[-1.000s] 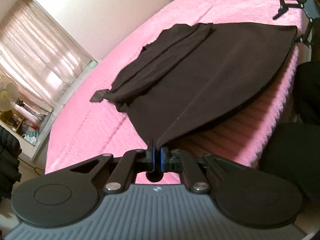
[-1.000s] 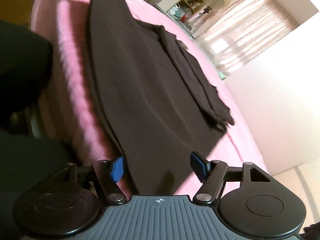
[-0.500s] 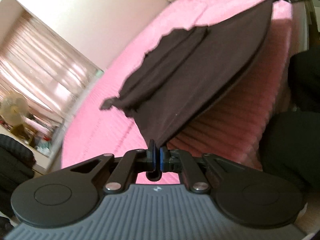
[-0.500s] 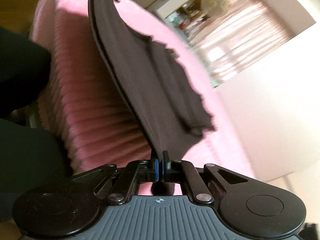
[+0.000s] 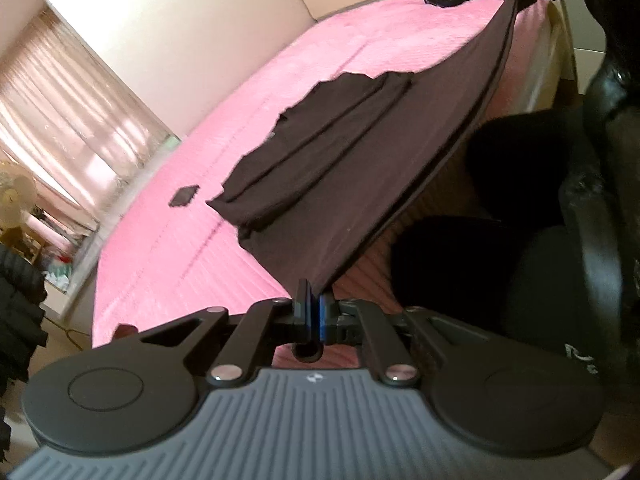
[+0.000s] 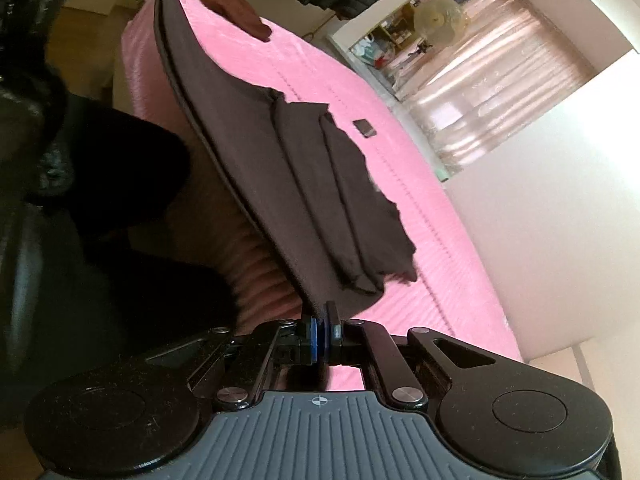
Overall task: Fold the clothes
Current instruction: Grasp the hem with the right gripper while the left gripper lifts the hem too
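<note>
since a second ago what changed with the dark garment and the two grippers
The right gripper closed on the dark garment's near corner, having stood open around it. Both grippers then lifted the near hem off the pink bed, so it hangs taut between them. The left gripper stayed clamped; the folded sleeves still lie on top.

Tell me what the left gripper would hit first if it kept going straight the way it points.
The left gripper already pinches the dark garment; straight on it meets that raised cloth, probably.

Beyond the pink ribbed bed (image 5: 224, 216), the pale round fan (image 5: 14, 204) is cut off by the frame edge, and the shelf clutter beside it is too blurred to identify.
</note>
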`<state>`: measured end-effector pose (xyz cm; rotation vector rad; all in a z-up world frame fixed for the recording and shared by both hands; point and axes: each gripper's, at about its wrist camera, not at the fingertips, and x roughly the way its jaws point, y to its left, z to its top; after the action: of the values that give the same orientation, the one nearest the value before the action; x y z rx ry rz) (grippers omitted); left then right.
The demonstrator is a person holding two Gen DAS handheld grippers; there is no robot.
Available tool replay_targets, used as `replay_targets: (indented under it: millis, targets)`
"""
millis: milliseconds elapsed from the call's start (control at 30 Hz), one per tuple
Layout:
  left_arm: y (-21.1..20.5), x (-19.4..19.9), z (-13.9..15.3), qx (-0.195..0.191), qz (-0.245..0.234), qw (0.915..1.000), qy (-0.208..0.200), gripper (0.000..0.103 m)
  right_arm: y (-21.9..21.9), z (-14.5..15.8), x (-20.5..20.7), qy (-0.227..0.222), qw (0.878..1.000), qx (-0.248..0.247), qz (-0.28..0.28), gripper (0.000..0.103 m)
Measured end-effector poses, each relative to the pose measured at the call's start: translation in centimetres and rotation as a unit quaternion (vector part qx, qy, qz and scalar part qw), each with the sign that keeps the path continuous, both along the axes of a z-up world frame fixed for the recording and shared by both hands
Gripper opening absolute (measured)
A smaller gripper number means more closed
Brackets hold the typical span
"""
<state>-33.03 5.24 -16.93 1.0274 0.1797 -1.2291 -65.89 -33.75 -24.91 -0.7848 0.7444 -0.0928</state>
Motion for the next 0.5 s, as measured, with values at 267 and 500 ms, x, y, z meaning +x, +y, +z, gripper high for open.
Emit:
replay_targets:
  millis: [267,500]
  targets:
    - [3.4,-1.4,1.0,0.017,-0.007,0.9990,0.040,0.003,2.3,2.2,-3.8,0.076,0.996,0.032,0.043,0.001]
    - [1.8,-0.9,1.8,-0.004,-0.011,0.9999,-0.001,0.003,0.7,4.8,-1.7,0.040,0.998,-0.015,0.039,0.001]
